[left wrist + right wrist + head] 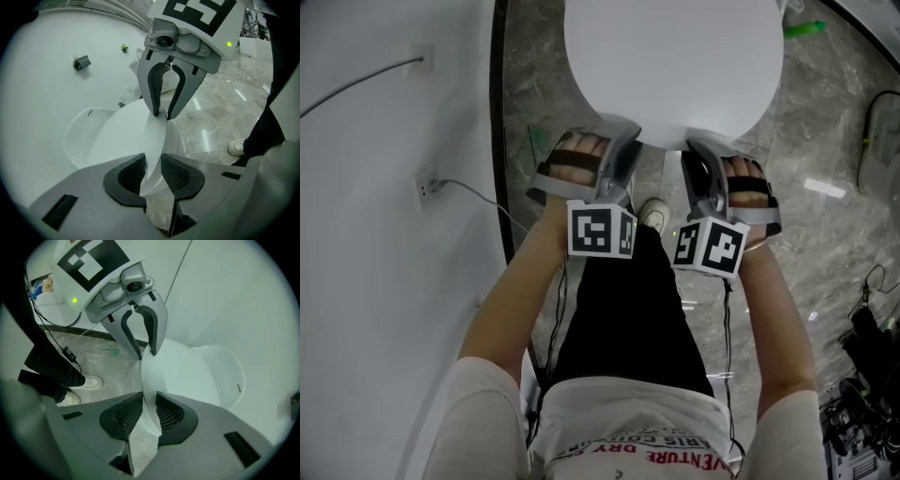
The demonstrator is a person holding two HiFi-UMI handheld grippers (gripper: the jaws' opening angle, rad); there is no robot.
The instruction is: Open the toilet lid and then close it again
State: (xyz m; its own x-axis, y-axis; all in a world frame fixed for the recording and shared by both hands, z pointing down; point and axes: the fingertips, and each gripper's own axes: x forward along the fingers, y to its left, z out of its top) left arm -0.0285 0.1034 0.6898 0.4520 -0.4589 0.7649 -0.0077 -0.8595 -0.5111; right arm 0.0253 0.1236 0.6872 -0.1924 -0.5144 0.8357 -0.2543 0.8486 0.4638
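A white wall is recorded on the left of the head view and a grey marbled floor on the right. The white toilet lid is found at the top of that view, ahead of the person, its near rim pointing toward them. In the left gripper view the lid is seen lifted clear of the toilet bowl, which lies behind it. The left claw is clenched on the lid's near rim, the thin white edge filling the gap between its pads. The right claw is likewise clamped on the same rim, just beside the left one. A white shoe is noted on the floor between the two claws. A wall socket with a cable is noted low on the wall. A small green object lies on the floor beyond the lid; its kind cannot be determined.
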